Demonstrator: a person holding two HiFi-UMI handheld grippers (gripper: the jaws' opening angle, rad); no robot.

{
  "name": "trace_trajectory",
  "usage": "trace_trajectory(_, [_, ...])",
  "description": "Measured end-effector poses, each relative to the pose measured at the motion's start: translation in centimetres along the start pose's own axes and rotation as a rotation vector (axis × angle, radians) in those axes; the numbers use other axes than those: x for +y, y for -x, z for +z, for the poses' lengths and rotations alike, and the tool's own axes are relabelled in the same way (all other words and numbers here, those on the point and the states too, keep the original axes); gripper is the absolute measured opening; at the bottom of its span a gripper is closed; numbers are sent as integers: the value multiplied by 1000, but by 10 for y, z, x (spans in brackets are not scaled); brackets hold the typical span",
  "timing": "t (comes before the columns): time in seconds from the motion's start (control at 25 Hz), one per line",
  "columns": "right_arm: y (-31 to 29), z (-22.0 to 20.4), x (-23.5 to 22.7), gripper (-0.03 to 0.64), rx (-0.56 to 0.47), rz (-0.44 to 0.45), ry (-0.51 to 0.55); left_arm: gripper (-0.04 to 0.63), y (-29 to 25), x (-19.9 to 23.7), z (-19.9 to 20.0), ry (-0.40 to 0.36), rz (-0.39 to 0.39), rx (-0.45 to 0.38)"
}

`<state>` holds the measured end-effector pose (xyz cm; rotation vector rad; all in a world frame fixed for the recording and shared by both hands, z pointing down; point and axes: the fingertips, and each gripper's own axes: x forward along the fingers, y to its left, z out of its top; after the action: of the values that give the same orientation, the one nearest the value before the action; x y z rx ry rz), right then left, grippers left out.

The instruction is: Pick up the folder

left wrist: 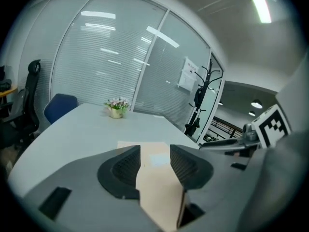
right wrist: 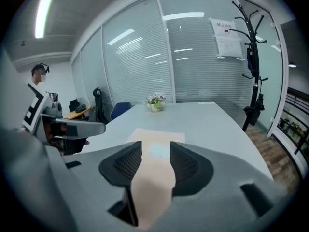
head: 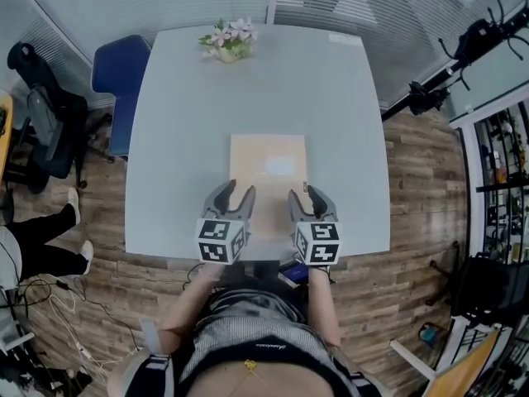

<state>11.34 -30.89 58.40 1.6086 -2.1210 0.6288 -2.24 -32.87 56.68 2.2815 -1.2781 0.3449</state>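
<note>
Jaws parted and empty, left gripper [head: 239,191] and right gripper [head: 305,193] hover over the folder [head: 269,165] by the table's [head: 190,131] near edge, likely to lift it level.

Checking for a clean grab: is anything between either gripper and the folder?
Nothing visible does. The folder lies bare on the table, with the open left gripper and right gripper over its near edge. The flower pot stands at the far edge.

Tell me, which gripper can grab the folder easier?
Left gripper, only just: the near edge of the folder shows between its open jaws. The right gripper, open too, lines up almost as well.
</note>
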Motion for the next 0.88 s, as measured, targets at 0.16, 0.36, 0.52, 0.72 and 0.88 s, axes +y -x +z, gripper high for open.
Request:
trace_trajectory(0.16, [-24,-33,-21,209,92,0,-83,178,-16,24,-35,129,24,102])
trace_trajectory(0.36, [-55,-65,-40,243,147,15,-233,195,-35,66,-67,262,82,169])
trace_trajectory(0.52, [-75,-86,-43,327,202,84,-355,239,-50,81,-78,356,45,167])
trace_trajectory(0.72, [-94,-104,-51,334,271,82,-372,255,-67,85,-96,376,12,252])
trace_trajectory(0.88, [-101,-110,-48,333,288,109,-385,252,-75,80,-116,375,-15,283])
